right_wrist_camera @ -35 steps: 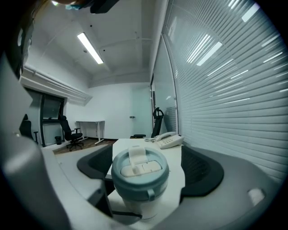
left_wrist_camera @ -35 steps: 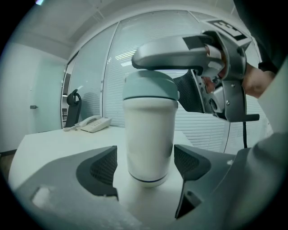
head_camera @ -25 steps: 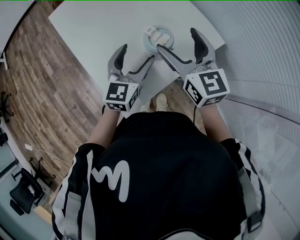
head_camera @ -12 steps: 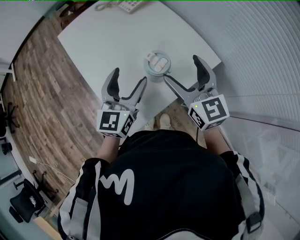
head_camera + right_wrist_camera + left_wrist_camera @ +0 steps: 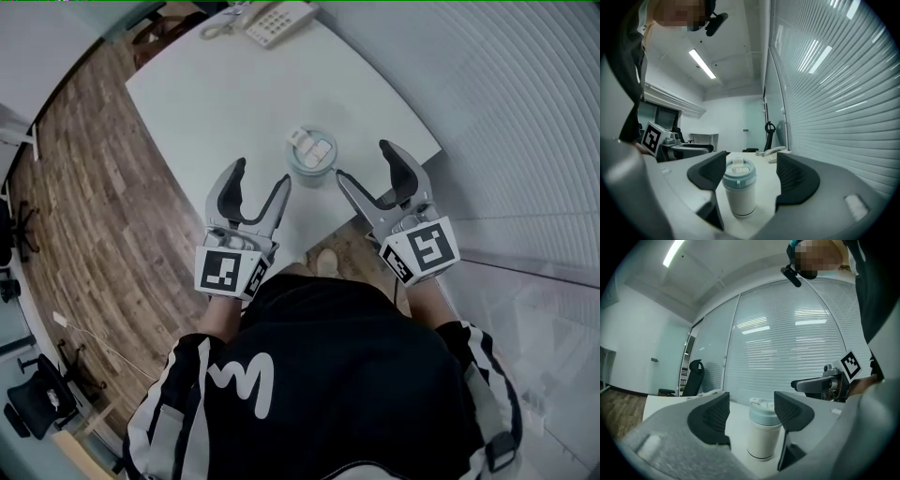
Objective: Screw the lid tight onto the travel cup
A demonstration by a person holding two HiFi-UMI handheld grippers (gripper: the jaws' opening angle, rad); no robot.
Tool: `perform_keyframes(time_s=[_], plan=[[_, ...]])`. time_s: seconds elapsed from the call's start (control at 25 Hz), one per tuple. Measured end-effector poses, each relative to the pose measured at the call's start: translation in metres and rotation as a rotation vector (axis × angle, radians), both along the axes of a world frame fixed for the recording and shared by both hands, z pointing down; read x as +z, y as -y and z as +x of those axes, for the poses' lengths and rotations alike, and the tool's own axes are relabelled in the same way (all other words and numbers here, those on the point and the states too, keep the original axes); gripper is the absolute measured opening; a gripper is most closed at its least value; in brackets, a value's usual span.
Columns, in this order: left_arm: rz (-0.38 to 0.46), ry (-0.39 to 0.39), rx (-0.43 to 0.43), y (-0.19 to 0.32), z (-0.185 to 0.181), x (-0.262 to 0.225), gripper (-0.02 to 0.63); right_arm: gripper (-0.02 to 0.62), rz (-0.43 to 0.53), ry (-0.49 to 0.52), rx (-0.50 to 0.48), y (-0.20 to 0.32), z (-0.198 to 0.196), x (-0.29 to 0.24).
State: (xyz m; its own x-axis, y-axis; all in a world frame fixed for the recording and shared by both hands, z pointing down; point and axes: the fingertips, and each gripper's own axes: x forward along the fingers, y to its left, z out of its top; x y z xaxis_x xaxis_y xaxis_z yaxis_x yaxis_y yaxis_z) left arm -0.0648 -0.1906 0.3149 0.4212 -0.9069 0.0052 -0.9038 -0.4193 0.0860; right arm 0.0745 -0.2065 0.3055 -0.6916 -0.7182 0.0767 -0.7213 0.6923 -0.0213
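Note:
A white travel cup (image 5: 311, 161) with a pale blue lid (image 5: 312, 145) stands upright near the front edge of the white table (image 5: 225, 103). My left gripper (image 5: 260, 178) is just left of the cup and my right gripper (image 5: 366, 162) just right of it, both apart from it. The jaws of both have just been closing a little, but both stand open with nothing between them. In the left gripper view the cup (image 5: 763, 439) stands beyond the left gripper (image 5: 752, 412). In the right gripper view the cup (image 5: 739, 199) stands beyond the right gripper (image 5: 752, 172).
A desk telephone (image 5: 277, 21) lies at the table's far edge. White blinds (image 5: 506, 112) run along the right side and wood floor (image 5: 84, 187) along the left. An office chair (image 5: 37, 403) stands at the lower left.
Both grippers have drawn back from the cup toward the person, and the right finger no longer reaches the lid. Both pairs of jaws are narrower than before.

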Motion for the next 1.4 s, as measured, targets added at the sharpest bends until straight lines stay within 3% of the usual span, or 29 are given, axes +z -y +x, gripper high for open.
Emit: perform_keyframes(time_s=[0.16, 0.32, 0.52, 0.64, 0.84, 1.4], plan=[[0.030, -0.011, -0.020, -0.006, 0.002, -0.003, 0.196, 0.159, 0.016, 0.031, -0.028, -0.005, 0.003, 0.002], [0.046, -0.011, -0.035, -0.013, 0.006, -0.006, 0.161, 0.129, 0.007, 0.028, -0.074, -0.011, 0.001, 0.008], [0.044, -0.021, -0.052, -0.020, 0.011, -0.005, 0.112, 0.026, -0.003, 0.073, -0.088, -0.015, 0.006, 0.009], [0.055, -0.017, -0.074, -0.024, 0.010, -0.009, 0.049, 0.007, -0.002, 0.079, -0.089, -0.016, 0.006, 0.008], [0.060, -0.013, -0.086, -0.026, 0.011, -0.010, 0.006, 0.001, 0.000, 0.079, -0.092, -0.016, 0.008, 0.008], [0.045, 0.008, -0.089, -0.028, 0.018, -0.005, 0.002, 0.000, 0.000, 0.074, -0.093, -0.014, 0.008, 0.012]])
